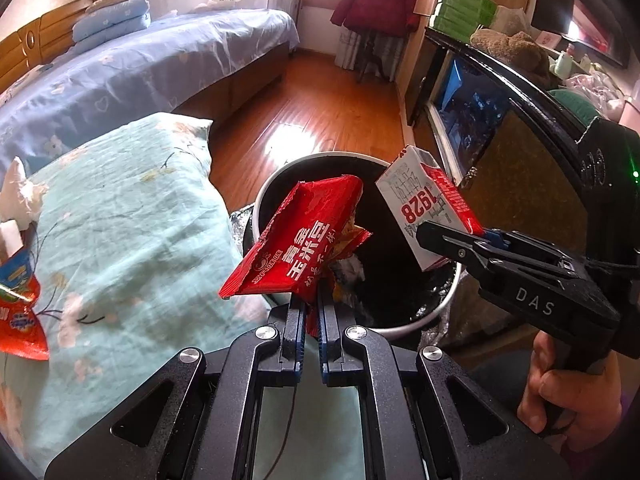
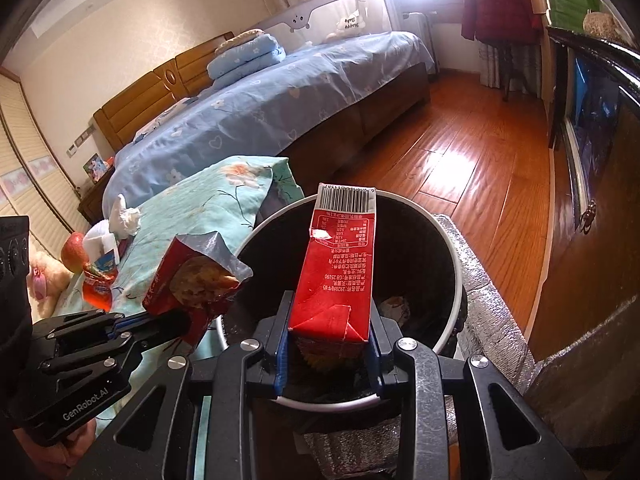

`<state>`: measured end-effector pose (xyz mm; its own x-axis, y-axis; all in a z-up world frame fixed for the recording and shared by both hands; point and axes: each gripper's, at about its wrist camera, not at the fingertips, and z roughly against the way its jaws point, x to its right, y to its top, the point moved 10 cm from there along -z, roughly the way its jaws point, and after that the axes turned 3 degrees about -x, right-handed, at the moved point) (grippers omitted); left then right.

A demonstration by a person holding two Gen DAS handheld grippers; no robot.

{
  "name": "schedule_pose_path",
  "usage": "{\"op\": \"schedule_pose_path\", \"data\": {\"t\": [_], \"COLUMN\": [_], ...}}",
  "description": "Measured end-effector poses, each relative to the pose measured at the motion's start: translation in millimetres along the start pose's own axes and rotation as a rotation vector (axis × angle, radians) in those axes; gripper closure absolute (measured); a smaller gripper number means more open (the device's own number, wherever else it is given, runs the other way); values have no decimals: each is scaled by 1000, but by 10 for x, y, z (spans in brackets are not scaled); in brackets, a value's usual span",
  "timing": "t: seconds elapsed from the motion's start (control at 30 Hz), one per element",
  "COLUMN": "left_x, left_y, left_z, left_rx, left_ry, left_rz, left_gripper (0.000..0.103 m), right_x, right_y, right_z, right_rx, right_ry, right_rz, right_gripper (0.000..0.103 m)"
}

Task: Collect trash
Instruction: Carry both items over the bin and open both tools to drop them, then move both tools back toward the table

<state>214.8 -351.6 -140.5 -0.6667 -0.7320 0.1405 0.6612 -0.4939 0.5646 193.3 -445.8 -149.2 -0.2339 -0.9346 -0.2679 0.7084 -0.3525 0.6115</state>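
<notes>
My left gripper (image 1: 313, 307) is shut on a red snack wrapper (image 1: 300, 240), holding it over the near-left rim of the round bin (image 1: 448, 304). The same wrapper (image 2: 192, 280) hangs open-mouthed in the right wrist view, left of the bin (image 2: 454, 248). My right gripper (image 2: 330, 332) is shut on a red and white milk carton (image 2: 340, 272), upright above the bin's black-lined mouth. From the left wrist view the carton (image 1: 424, 208) sits over the bin's right side, pinched by the right gripper (image 1: 444, 236). Some trash lies at the bin's bottom.
A floral pillow (image 1: 120, 232) lies left of the bin, with a crumpled tissue (image 2: 126, 216), a red packet (image 2: 98, 280) and an apple (image 2: 74, 256) on it. A bed (image 2: 260, 108) stands behind. A dark cabinet (image 2: 592, 240) flanks the right; wooden floor (image 2: 460, 168) lies beyond.
</notes>
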Motion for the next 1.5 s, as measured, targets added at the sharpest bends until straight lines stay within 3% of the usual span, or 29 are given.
{"op": "schedule_pose_path", "data": {"t": [0.47, 0.57, 0.6, 0.63, 0.7, 0.9, 1.5], "left_x": [37, 23, 0, -13, -57, -319, -1499], "left_y": [116, 98, 84, 75, 35, -230, -981], "left_z": [-142, -132, -105, -81, -11, 234, 857], "left_rx": [-17, -15, -7, 1, 14, 47, 111], "left_ry": [-2, -13, -9, -7, -8, 15, 155], "left_rz": [15, 29, 34, 39, 49, 121, 367], "left_gripper": [97, 81, 67, 59, 59, 56, 56], "right_x": [131, 141, 143, 145, 144, -3, -1086], "right_y": [90, 101, 99, 100, 103, 97, -193], "right_z": [-137, -156, -157, -154, -130, -9, -56], "right_rx": [-27, -37, -41, -41, -34, -5, -31], "right_ry": [-10, -4, 3, 6, 5, 37, 165], "right_rz": [-21, -28, -33, -36, -38, -36, 69], "right_gripper": [72, 69, 65, 62, 47, 37, 35]}}
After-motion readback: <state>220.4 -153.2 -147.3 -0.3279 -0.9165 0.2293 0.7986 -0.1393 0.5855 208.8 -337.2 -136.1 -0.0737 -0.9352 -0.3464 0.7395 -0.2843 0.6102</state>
